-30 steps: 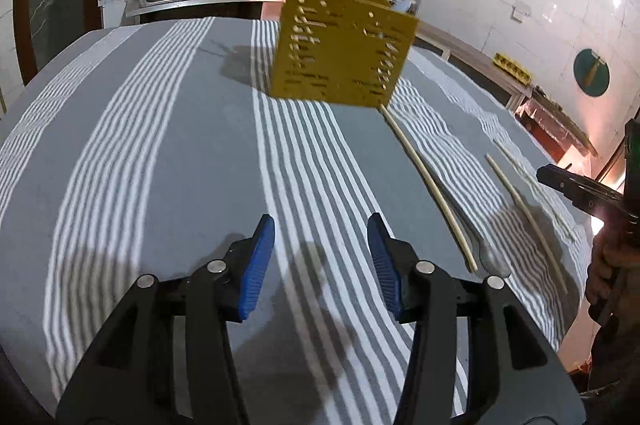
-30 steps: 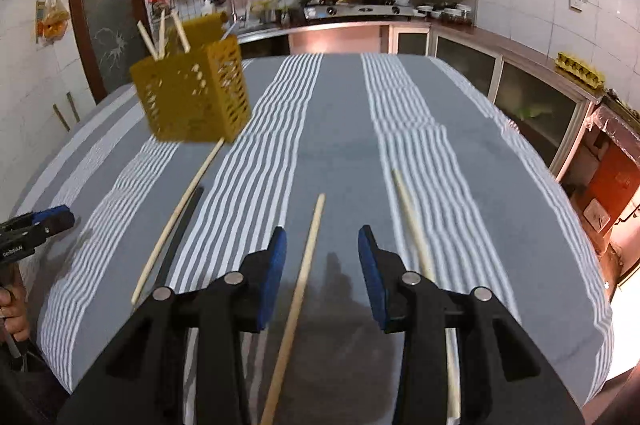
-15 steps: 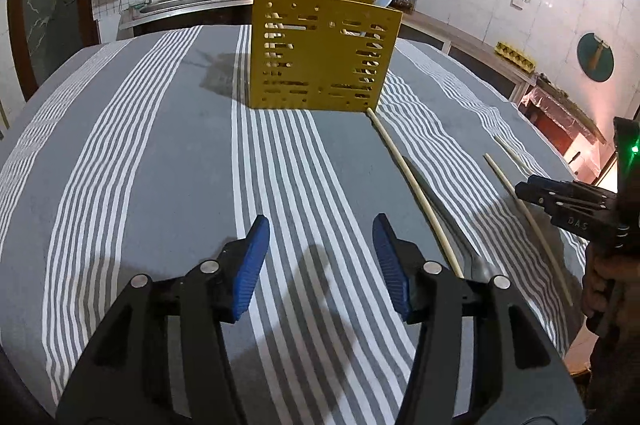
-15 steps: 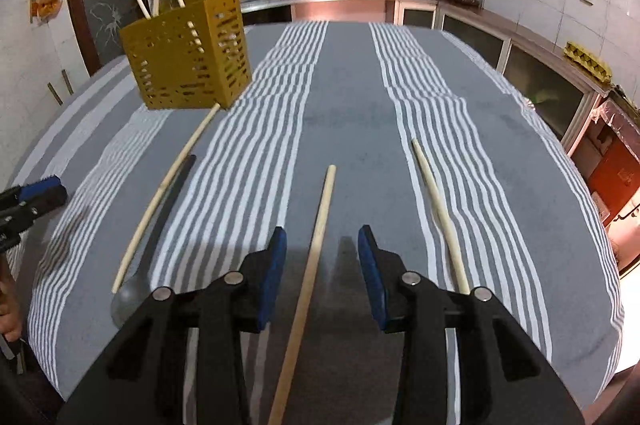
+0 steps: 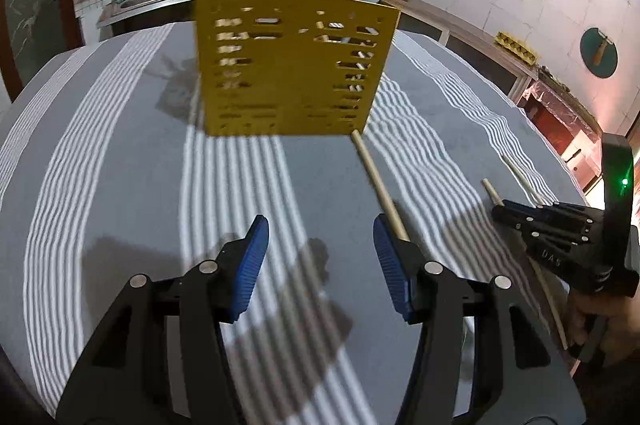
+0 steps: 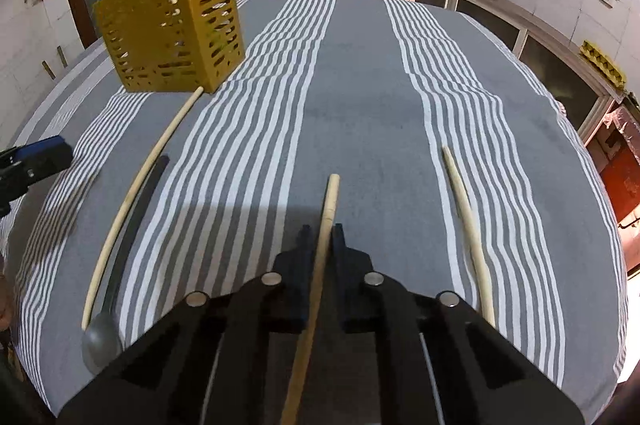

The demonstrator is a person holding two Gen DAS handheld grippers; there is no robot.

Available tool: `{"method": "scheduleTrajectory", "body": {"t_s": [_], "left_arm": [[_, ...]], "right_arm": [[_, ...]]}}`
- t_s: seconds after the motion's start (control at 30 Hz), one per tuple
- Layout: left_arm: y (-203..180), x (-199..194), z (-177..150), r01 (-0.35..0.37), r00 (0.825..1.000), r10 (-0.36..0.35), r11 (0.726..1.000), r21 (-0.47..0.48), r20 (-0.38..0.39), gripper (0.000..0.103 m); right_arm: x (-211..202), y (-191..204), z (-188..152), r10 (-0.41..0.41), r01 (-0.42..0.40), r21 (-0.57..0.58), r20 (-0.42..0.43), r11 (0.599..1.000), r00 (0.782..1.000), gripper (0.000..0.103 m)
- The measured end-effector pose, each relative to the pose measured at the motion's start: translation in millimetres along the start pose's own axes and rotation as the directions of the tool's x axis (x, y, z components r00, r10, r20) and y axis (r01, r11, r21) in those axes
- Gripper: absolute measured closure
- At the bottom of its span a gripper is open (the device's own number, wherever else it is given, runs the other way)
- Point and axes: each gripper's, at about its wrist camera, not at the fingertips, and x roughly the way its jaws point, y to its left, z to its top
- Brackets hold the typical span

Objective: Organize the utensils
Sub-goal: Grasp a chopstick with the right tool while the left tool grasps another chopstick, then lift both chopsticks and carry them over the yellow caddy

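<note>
Here the right gripper [image 6: 320, 237] has its fingers clenched on a wooden chopstick [image 6: 329, 203], whose thicker end sticks out forward over the striped tablecloth [image 6: 360, 97] of the table. A second chopstick [image 6: 466, 221] lies just to the right of it, apart from the fingers. On the left a third, long chopstick [image 6: 138, 185] lies with its far tip touching the corner of the yellow perforated utensil holder [image 6: 172, 29], and beside it lies a dark-handled spoon [image 6: 102, 343]. The holder stands upright and has several chopsticks in it. The left gripper [image 5: 320, 261] hovers above the cloth in front of the holder, fingers released, nothing between them; the long chopstick passes just beside its right finger.
</note>
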Motion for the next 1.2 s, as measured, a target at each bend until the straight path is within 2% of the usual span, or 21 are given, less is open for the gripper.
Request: {"method": "scheduleTrajectory", "body": {"t_s": [0.23, 0.47, 0.6, 0.73, 0.83, 0.9, 1.0, 1.1, 1.2], "left_arm": [[-25, 35, 28, 0.002, 0.999, -0.001, 0.999, 0.045, -0.039, 0.05], [-42, 71, 41, -0.034, 0.994, 0.04, 0.998, 0.058, -0.104, 0.05], [-49, 90, 42, -0.03, 0.985, 0.041, 0.997, 0.068, -0.168, 0.05], [-52, 98, 39, -0.044, 0.984, 0.056, 0.996, 0.073, -0.172, 0.05], [-55, 101, 37, -0.073, 0.983, 0.087, 0.993, 0.092, -0.16, 0.06], [-54, 101, 38, -0.084, 0.983, 0.096, 0.993, 0.084, -0.154, 0.084], [-51, 100, 41, -0.064, 0.983, 0.076, 0.995, 0.075, -0.166, 0.097], [-44, 96, 43, -0.018, 0.985, 0.025, 0.999, 0.043, -0.172, 0.099], [-35, 80, 42, 0.018, 0.991, -0.014, 0.999, 0.033, -0.134, 0.099]], "right_arm": [[19, -5, 24, 0.001, -0.001, 0.02, 0.007, 1.0, 1.0, 0.095], [29, -9, 37, 0.016, -0.016, 0.013, 0.005, 1.0, 1.0, 0.095], [32, -12, 42, 0.02, -0.02, 0.008, 0.001, 1.0, 1.0, 0.095], [33, -12, 43, 0.027, -0.027, 0.005, 0.001, 1.0, 1.0, 0.095], [34, -13, 43, 0.029, -0.029, 0.011, 0.002, 1.0, 1.0, 0.095], [34, -13, 43, 0.029, -0.029, 0.014, 0.002, 0.999, 1.0, 0.095], [34, -16, 45, 0.043, -0.043, 0.025, 0.006, 0.999, 0.999, 0.095], [30, -18, 44, 0.051, -0.051, 0.024, 0.018, 0.998, 0.999, 0.095], [18, -16, 45, 0.073, -0.075, 0.034, 0.061, 0.997, 0.995, 0.096]]}}
